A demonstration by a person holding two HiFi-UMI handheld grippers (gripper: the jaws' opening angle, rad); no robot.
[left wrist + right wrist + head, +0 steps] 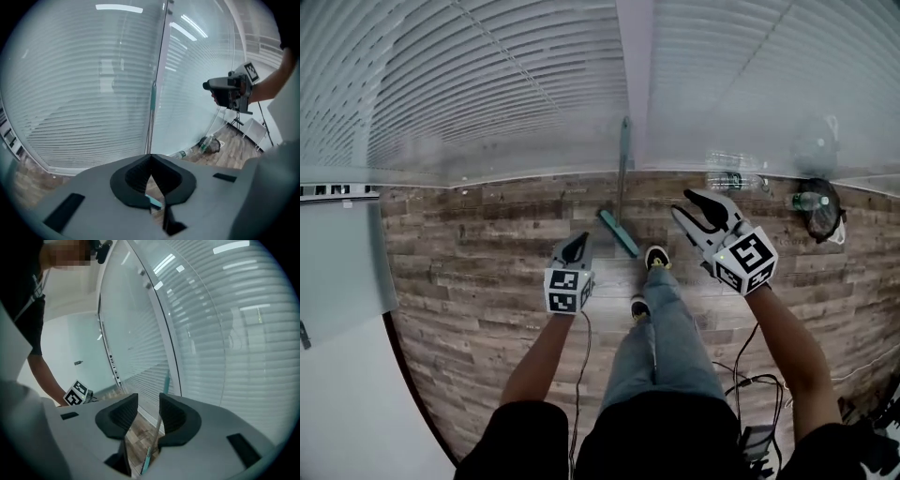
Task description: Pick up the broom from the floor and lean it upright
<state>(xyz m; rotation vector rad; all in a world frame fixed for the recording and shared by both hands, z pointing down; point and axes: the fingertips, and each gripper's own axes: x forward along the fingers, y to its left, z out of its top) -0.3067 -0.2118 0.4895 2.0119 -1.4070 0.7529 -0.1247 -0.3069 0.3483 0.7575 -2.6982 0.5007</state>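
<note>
I see the broom (620,232) upright against the window (487,84). Left of the broom, my left gripper (577,247) is clenched and empty. Right of it, my right gripper (682,203) is released.

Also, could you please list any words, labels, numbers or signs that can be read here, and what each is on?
No text can be read anywhere.
Marker cube on the left claw: black-and-white squares only, no letters.
Marker cube on the right claw: the same.
Bottle label: too small and blurred to read.
</note>
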